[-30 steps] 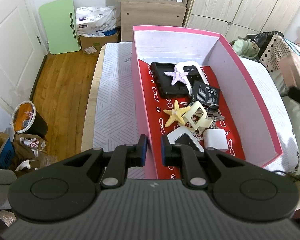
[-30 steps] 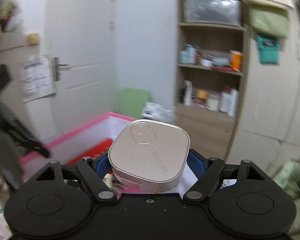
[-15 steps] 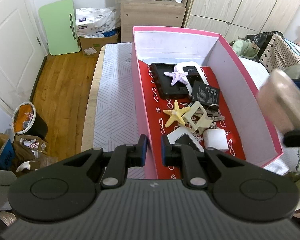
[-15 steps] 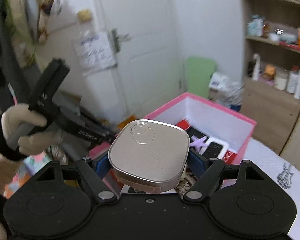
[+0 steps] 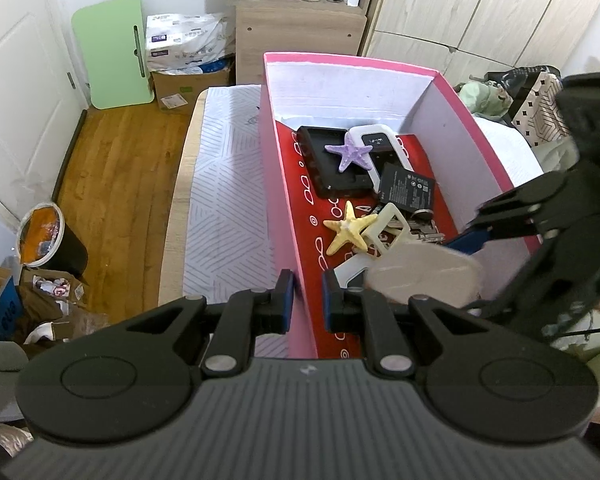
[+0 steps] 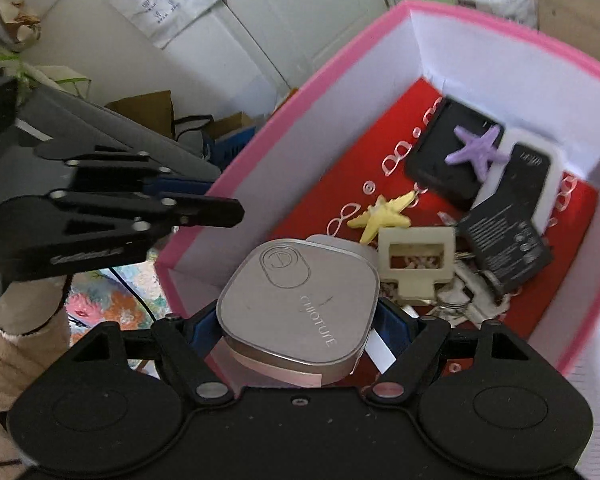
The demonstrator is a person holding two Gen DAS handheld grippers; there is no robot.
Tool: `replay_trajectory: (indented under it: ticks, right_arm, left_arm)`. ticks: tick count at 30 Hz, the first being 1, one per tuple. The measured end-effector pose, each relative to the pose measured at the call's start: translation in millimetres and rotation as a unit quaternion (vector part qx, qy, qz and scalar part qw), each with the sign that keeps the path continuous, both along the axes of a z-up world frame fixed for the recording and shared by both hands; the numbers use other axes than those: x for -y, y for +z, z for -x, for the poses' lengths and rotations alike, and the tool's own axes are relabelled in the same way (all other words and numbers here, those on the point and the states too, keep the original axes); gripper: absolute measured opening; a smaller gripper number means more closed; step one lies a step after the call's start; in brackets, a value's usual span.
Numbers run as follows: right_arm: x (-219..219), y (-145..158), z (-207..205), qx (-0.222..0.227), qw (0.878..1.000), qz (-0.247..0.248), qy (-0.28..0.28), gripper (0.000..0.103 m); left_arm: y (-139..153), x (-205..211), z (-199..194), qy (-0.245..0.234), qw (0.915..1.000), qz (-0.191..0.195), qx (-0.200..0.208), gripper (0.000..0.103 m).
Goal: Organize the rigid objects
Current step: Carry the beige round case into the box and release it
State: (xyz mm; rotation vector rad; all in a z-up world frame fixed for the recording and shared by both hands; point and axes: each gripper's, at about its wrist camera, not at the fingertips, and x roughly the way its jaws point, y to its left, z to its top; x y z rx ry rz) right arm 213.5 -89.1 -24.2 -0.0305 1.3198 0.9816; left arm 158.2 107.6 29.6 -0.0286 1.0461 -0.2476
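Right gripper jaws wide, clamped on flat champagne metal tin, over near end of pink cardboard box. Left gripper jaws nearly shut astride box wall, holding nothing. Risk: tin dropped onto cream square frame at 2 o'clock, ends tilted. Box floor beneath tin hidden; keys part-buried.

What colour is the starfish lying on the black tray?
Purple starfish; clearest in the left wrist view.

Support: a worktop with a light wood edge.
Cover: a white patterned cloth lies over it.
On the cloth: a pink box, upright, open-topped.
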Motion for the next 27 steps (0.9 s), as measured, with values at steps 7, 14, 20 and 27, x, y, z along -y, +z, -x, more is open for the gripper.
replay_trajectory:
  ticks: [7, 14, 20, 27]
  right_arm:
    - [-13, -11, -2, 0.008, 1.000, -0.003, -0.001, 0.083]
    - [-18, -8, 3, 0.042, 0.999, 0.016, -0.005, 0.085]
    - [11, 25, 23, 0.138, 0.990, -0.016, -0.020, 0.085]
    - [44, 55, 48, 0.220, 0.972, -0.048, -0.062, 0.085]
  left_arm:
    - [-1, 0, 0, -0.001, 1.0000, 0.000, 0.000, 0.012]
    - [-1, 2, 1, -0.002, 1.0000, -0.005, 0.002, 0.013]
    - [-1, 0, 3, -0.002, 1.0000, 0.000, 0.007, 0.013]
    - [7, 6, 12, 0.014, 0.9986, -0.031, 0.042, 0.018]
